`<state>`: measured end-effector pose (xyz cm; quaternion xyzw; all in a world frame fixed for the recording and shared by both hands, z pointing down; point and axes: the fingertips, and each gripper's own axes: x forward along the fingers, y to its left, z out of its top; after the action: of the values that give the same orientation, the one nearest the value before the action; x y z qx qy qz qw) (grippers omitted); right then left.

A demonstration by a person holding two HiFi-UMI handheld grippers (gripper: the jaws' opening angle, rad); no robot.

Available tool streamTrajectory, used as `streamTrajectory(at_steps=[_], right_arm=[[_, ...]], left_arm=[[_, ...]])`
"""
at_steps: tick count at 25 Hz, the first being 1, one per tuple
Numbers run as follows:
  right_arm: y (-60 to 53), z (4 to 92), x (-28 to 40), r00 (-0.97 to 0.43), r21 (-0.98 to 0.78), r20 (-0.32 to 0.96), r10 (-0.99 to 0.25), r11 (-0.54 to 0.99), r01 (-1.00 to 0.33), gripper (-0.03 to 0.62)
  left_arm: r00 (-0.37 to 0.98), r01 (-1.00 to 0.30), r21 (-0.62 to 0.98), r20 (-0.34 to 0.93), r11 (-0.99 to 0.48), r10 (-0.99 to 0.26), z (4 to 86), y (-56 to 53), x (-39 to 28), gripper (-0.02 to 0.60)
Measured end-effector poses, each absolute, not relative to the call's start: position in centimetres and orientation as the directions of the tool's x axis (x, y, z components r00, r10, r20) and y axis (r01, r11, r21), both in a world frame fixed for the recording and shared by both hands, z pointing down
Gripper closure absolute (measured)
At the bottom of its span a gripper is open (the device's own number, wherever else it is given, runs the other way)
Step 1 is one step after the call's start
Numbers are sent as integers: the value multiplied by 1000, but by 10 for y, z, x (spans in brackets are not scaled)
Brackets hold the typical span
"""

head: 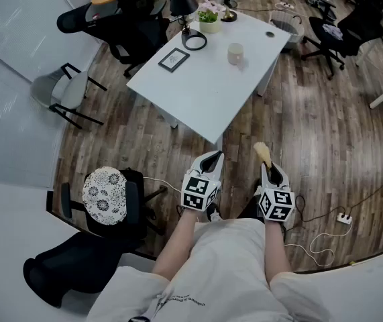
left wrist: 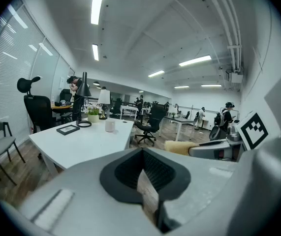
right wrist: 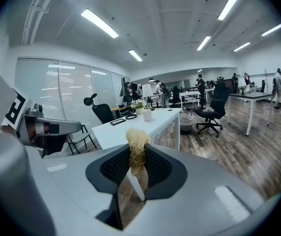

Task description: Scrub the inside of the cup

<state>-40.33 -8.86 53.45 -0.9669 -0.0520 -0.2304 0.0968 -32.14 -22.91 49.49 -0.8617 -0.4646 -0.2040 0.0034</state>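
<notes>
**Matt plastic, rough fibre, grained wood**

The left tool (head: pixel 212 158) and right tool (head: pixel 266 166) have smooth, matt grey plastic shells — their inner pads (right wrist: pixel 157 166) are black and finely ribbed, rubbery in look. The straw-coloured fibrous scrubber (right wrist: pixel 137 144) is coarse, dry and stringy. The white rectangular tabletop (head: pixel 211 89) is smooth with a faint sheen, and the pale cylindrical cup (head: pixel 235 53) looks smooth and matt. The brown plank floor (head: pixel 312 133) shows streaky wood grain. The round floral chair cushion (head: pixel 104 194) is printed cloth — the person's pale garment (head: pixel 225 260) is soft, creased cloth.
</notes>
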Motion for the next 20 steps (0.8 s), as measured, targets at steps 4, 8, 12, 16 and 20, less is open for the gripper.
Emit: streamTrajectory(at_steps=[4, 8, 12, 16, 20], right_arm=[[-80, 538, -392, 889, -163, 458, 18, -981, 104, 494], [-58, 535, -356, 888, -165, 459, -30, -985, 52, 494], [-19, 510, -268, 894, -146, 444, -62, -989, 4, 494], [2, 483, -216, 904, -247, 425, -41, -966, 72, 491], [-17, 493, -212, 878, -276, 450, -165, -960, -39, 485]], left_arm=[[513, 783, 185, 350, -594, 784, 499, -217, -306, 581], [528, 778, 149, 370, -610, 764, 499, -203, -280, 581], [592, 746, 84, 372, -661, 715, 474, -180, -216, 581], [710, 592, 209, 321, -778, 627, 438, -162, -161, 581], [680, 643, 246, 253, -725, 688, 420, -137, -171, 581]])
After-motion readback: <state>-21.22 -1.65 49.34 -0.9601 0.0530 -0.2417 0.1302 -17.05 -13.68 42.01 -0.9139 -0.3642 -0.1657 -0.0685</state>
